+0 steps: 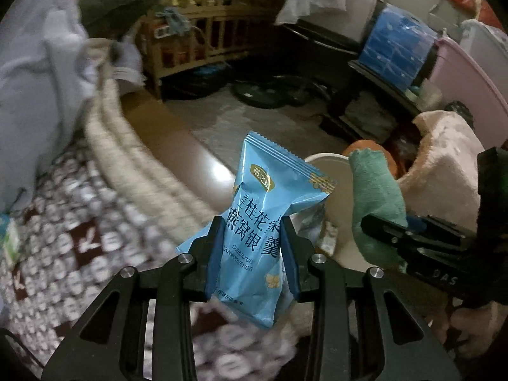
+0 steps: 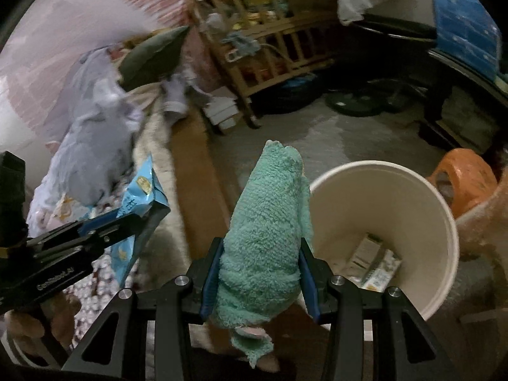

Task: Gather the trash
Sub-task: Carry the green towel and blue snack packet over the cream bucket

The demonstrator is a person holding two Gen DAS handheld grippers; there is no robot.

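Carrying is the step in hand: the left gripper [image 1: 250, 250] has its fingers closed on a blue snack wrapper [image 1: 260, 222], the right gripper [image 2: 258, 273] on a rolled green cloth [image 2: 270, 222]. Both hang just beside the white bucket [image 2: 438, 209], which seems to hold cartons already. Next, each must move over its rim and let go.

Patterned bedspread [image 1: 63, 222] under white bucket [image 2: 412, 197], grey clothes [image 2: 95, 146].

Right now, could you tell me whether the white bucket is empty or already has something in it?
Not empty. The right wrist view looks into the white bucket and shows a few small packets lying at its bottom; most of it remains unfilled.
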